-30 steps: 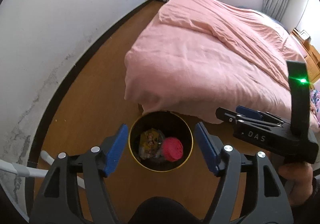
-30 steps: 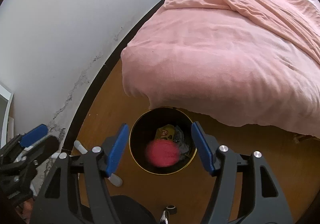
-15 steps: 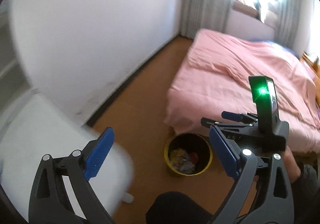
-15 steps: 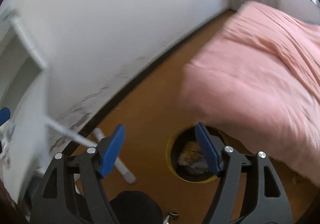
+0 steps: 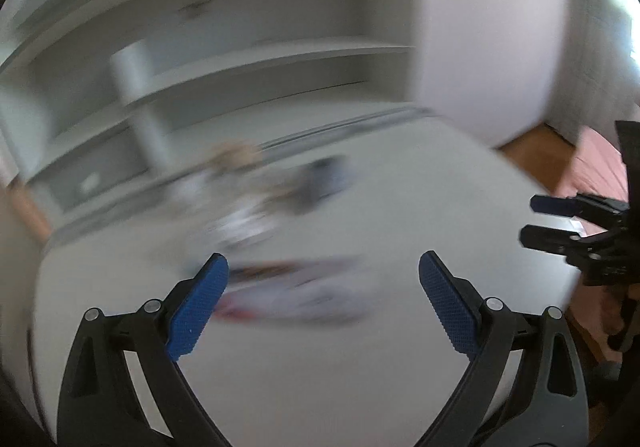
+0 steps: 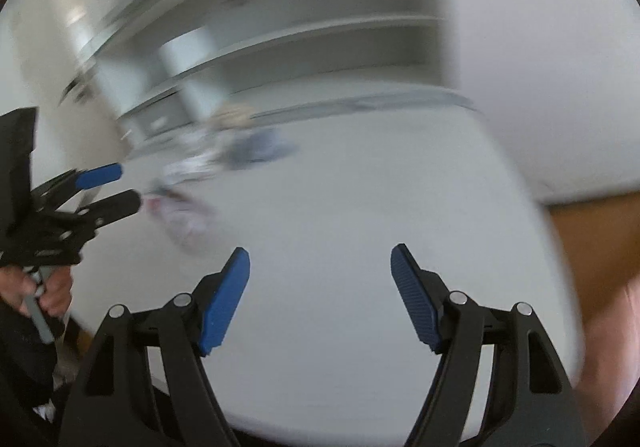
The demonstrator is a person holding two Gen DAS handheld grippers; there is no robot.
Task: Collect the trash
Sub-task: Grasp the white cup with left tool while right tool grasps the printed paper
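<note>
The white desk [image 5: 360, 367] replaced the bin in view; beside its blurred litter [image 5: 288, 291], both grippers [image 5: 323, 307] [image 6: 320, 299], just widened, gaped empty, ready for another pickup.

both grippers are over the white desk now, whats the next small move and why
Probably lower the left gripper toward the blurred litter on the white desk just ahead of its fingers. Both it and the right gripper are open and empty, and that litter lies nearest; the blur hides what it is.

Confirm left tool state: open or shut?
Open. The left tool shows its blue pads spread wide over the white table, nothing between them.
</note>
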